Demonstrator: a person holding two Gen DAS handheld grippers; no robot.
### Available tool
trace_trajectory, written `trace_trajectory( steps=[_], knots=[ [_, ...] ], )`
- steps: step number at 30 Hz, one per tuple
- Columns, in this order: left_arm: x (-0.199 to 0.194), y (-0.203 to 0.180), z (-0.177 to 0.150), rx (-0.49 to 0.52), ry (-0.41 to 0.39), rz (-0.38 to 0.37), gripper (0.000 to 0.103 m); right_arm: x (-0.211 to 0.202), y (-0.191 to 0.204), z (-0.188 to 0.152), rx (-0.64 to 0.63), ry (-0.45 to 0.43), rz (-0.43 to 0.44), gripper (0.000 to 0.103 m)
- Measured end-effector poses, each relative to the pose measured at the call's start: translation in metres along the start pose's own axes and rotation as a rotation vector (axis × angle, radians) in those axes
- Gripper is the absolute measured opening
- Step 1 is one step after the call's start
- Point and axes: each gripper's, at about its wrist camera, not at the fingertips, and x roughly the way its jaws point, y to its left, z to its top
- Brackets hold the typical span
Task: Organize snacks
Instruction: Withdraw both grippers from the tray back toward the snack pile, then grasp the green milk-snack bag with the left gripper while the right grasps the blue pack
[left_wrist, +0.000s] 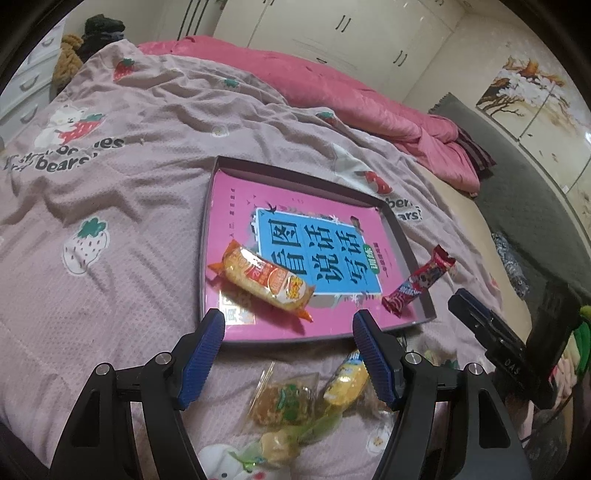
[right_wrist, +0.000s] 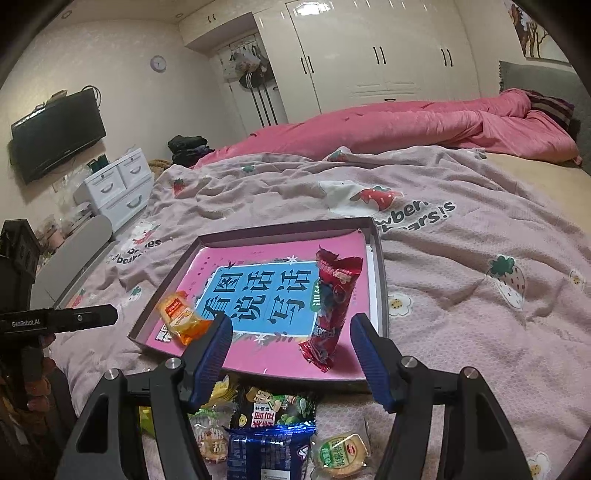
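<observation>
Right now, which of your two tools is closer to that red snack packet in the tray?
Right. The right tool hangs open just in front of the red packet, nearly framing it. The left tool sits further left, nearer the orange packet.

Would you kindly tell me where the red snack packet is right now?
The red snack packet lies in the pink tray, near its right wall, with the orange cracker packet toward the left side.

Lay flat in shallow pink-floored box tray (left_wrist: 399, 225): orange cracker pack (left_wrist: 264, 282) near left wall, red bar (left_wrist: 417, 282) against right rim.
</observation>
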Motion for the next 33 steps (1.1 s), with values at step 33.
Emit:
trace_trajectory(
  steps=[33],
  knots=[
    [-0.002,-0.012,-0.062,0.176,0.223,-0.007,0.074,-0.02,0.014,-0.024,-0.03,0.062,-0.041,0.066]
  ],
)
